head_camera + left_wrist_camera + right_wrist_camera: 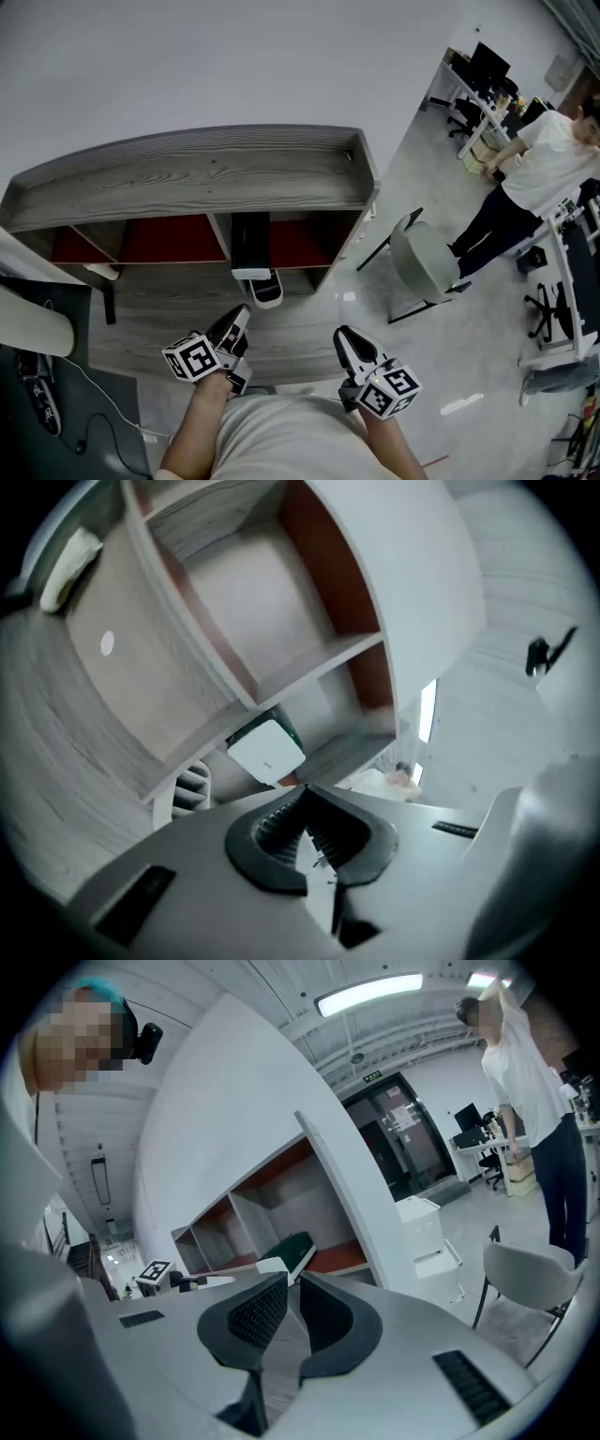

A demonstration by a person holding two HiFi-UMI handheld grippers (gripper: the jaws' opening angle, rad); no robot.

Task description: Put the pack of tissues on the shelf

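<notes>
Each handheld unit, the left gripper (241, 319) and the right gripper (346, 334), has two black jaws edged in white. Each also carries a white cube (191, 359) printed with black square markers (one marker per visible face). In the gripper views, the left gripper (305, 797) and the right gripper (292, 1283) show smooth light-grey moulded bodies with dark rectangular slots (466, 1381) and black ribbed pads (256, 1313). The operator wears a plain pale top (281, 439) that leaves the forearms uncovered.
</notes>
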